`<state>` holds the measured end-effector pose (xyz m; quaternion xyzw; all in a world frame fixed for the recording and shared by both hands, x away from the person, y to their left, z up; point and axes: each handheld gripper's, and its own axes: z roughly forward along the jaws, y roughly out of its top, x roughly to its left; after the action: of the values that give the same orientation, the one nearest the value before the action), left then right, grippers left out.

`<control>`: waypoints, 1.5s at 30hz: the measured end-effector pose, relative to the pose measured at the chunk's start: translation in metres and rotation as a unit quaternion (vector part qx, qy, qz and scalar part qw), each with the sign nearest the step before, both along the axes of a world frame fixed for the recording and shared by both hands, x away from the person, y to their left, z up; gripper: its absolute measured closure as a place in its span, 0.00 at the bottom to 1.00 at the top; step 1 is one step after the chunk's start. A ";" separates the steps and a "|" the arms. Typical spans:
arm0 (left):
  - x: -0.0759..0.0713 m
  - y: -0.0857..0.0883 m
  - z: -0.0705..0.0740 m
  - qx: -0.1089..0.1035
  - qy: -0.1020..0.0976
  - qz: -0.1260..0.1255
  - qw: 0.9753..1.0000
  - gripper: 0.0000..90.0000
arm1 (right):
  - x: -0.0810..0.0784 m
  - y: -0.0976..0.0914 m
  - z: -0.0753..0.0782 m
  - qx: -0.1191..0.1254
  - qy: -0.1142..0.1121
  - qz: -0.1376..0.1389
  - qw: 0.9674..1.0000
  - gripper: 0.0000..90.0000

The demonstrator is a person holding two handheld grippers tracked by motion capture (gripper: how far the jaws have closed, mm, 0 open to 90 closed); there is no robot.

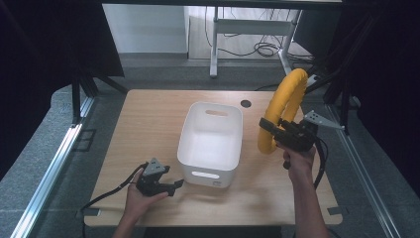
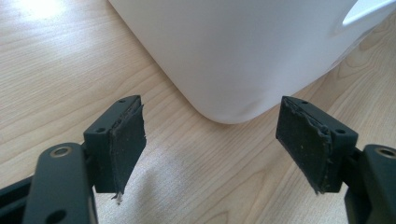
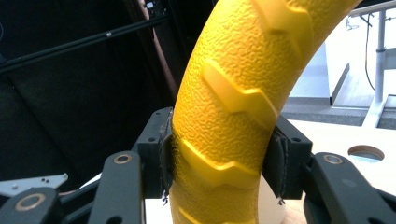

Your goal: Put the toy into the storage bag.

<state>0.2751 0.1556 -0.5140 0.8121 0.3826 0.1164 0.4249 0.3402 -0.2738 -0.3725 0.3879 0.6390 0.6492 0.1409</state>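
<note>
A yellow ring (image 1: pixel 285 105) with a ridged, textured surface is held upright in the air, to the right of the white bin (image 1: pixel 198 144). My right gripper (image 1: pixel 275 130) is shut on its lower part. In the right gripper view the yellow ring (image 3: pixel 238 93) is squeezed between both pads, with my right gripper (image 3: pixel 222 163) gripping it from both sides. My left gripper (image 1: pixel 174 186) rests low on the table by the bin's near left corner, open and holding nothing. In the left gripper view my left gripper (image 2: pixel 212 140) faces the white bin (image 2: pixel 233 46).
The wooden table (image 1: pixel 148 124) has a round cable hole (image 1: pixel 245 103) behind the bin. A grey plate (image 1: pixel 317 119) sits at the right edge. Dark frame posts stand at both sides, and a desk with cables stands beyond.
</note>
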 end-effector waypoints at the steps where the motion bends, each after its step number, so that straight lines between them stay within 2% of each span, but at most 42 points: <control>1: 0.000 0.000 0.000 0.001 0.000 0.000 1.000 0.27 | 0.000 0.002 -0.001 0.000 -0.001 -0.002 1.000 0.55; 6: 0.000 0.000 0.000 0.000 -0.001 0.001 1.000 0.27 | -0.001 0.008 -0.002 0.011 -0.006 -0.011 1.000 0.55; 11: 0.000 0.000 0.000 0.003 -0.002 0.001 1.000 0.27 | -0.003 0.012 -0.002 0.006 -0.020 -0.023 1.000 0.55; 15: 0.000 0.000 0.000 0.003 -0.002 0.003 1.000 0.27 | -0.005 0.016 0.002 0.013 -0.027 -0.029 0.999 0.55; 22: 0.000 0.000 0.000 0.006 -0.003 0.002 1.000 0.27 | -0.010 0.026 0.009 0.003 -0.051 -0.034 0.998 0.55; 30: 0.000 0.002 0.002 0.006 -0.006 0.003 1.000 0.27 | -0.011 0.035 0.016 0.001 -0.059 -0.032 0.998 0.55; 45: -0.001 0.001 0.002 0.001 -0.003 0.002 1.000 0.27 | -0.021 0.056 0.034 -0.022 -0.098 -0.037 0.994 0.55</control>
<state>0.2744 0.1567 -0.5122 0.8114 0.3824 0.1200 0.4255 0.3190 -0.2176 -0.3384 0.3426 0.6210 0.6645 0.2356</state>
